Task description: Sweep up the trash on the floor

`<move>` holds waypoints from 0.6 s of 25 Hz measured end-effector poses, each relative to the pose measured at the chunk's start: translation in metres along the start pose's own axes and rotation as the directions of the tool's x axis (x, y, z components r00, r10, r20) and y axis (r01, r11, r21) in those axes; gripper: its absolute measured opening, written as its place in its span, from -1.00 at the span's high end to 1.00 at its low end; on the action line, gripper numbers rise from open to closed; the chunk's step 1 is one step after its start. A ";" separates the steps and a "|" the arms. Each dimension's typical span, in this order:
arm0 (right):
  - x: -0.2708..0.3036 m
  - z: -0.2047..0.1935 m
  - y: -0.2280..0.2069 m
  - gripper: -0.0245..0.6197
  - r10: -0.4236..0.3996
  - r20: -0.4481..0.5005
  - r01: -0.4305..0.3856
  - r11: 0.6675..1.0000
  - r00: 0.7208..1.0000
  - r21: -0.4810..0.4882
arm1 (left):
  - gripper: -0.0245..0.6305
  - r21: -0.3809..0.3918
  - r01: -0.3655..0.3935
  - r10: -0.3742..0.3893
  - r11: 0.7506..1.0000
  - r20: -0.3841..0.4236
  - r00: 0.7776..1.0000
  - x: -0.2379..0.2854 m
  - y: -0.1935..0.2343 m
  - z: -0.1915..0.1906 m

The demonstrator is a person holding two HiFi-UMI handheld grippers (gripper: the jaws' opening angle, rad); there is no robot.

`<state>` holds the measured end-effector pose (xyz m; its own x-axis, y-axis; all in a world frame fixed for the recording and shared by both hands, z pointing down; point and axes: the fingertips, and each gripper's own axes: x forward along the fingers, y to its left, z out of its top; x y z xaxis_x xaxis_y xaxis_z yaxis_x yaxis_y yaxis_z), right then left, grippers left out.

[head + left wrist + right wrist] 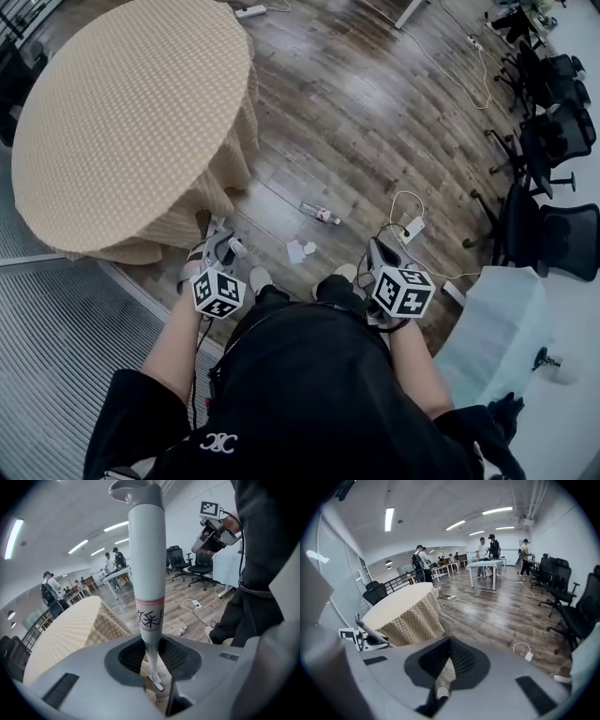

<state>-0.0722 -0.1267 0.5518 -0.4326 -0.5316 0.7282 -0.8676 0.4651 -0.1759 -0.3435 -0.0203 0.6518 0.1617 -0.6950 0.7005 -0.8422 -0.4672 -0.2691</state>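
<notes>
Standing on a wood-plank floor (pixel 356 112), a person in a black top holds a two-jaw gripper in each hand at waist height. The left gripper (pixel 214 246) is clamped on a white tool handle (pixel 146 564) with a red-banded handwritten label. The handle rises tilted out of the jaws, and its working end is too unclear to tell broom from dustpan. The right gripper (pixel 380 255) carries nothing; its jaws stand a narrow gap apart, with only floor showing through. Just beyond the person's pale shoes (pixel 260 278) lies a crumpled white paper (pixel 297 250). It sits ahead and roughly midway between the two grippers. Slightly farther out is a small bottle-like piece of trash (pixel 321 214), its long axis running crosswise to the person, angled from far-left to near-right. Both pieces therefore lie forward and inward of the left gripper, which is probably the one to reach them, since it has the tool. Near the right foot, a white power strip (pixel 412 228) and its cable could snag a sweep. Farther left stands a round table (pixel 122 112) draped in checked cloth. Black office chairs (pixel 548 141) line the far right.
</notes>
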 end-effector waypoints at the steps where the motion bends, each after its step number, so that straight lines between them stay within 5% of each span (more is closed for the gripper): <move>1: -0.001 0.001 0.001 0.88 0.003 0.001 -0.003 1.000 1.000 -0.005 | 0.66 -0.011 0.014 -0.014 1.000 0.007 1.000 0.000 -0.005 0.005; 15: -0.013 -0.001 -0.045 0.88 0.058 0.037 -0.058 0.998 0.998 -0.018 | 0.66 -0.097 0.157 -0.149 0.983 0.089 0.985 0.023 -0.096 0.102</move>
<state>-0.0272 -0.1406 0.5510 -0.4911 -0.5294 0.6918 -0.8366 0.5078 -0.2053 -0.2060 -0.0473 0.6268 0.3305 -0.6639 0.6709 -0.8523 -0.5153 -0.0900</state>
